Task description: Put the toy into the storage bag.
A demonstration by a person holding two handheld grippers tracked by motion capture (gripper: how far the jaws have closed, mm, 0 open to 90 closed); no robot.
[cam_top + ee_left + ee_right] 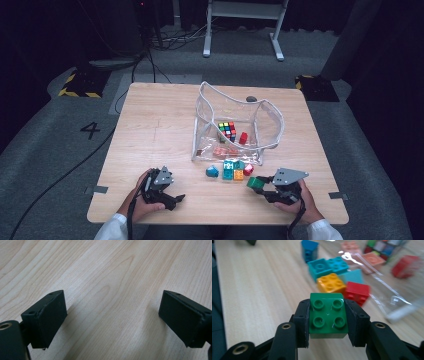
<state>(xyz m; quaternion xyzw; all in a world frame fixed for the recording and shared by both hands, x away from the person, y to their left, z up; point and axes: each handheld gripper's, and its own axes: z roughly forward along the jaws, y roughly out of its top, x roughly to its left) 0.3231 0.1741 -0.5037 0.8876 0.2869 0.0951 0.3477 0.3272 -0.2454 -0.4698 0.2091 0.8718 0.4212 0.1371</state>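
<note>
My right gripper (328, 317) is shut on a green four-stud brick (328, 315), both pads pressed against its sides; in the high view this gripper (261, 186) holds the green brick (255, 182) near the table's front right. Ahead of it lie a teal brick (328, 266), an orange brick (331, 282), a red brick (357, 293) and a blue brick (310, 250). My left gripper (176, 198) rests near the front left; its jaws stand wide apart over bare wood in the left gripper view (112, 320), nothing between them.
A clear plastic bag (235, 127) stands open at the table's middle, holding a colour cube (227, 130), a red block (243, 138) and pinkish bricks (224, 151). The wooden table (160, 125) has bare room on its left half. A metal frame (242, 25) stands beyond.
</note>
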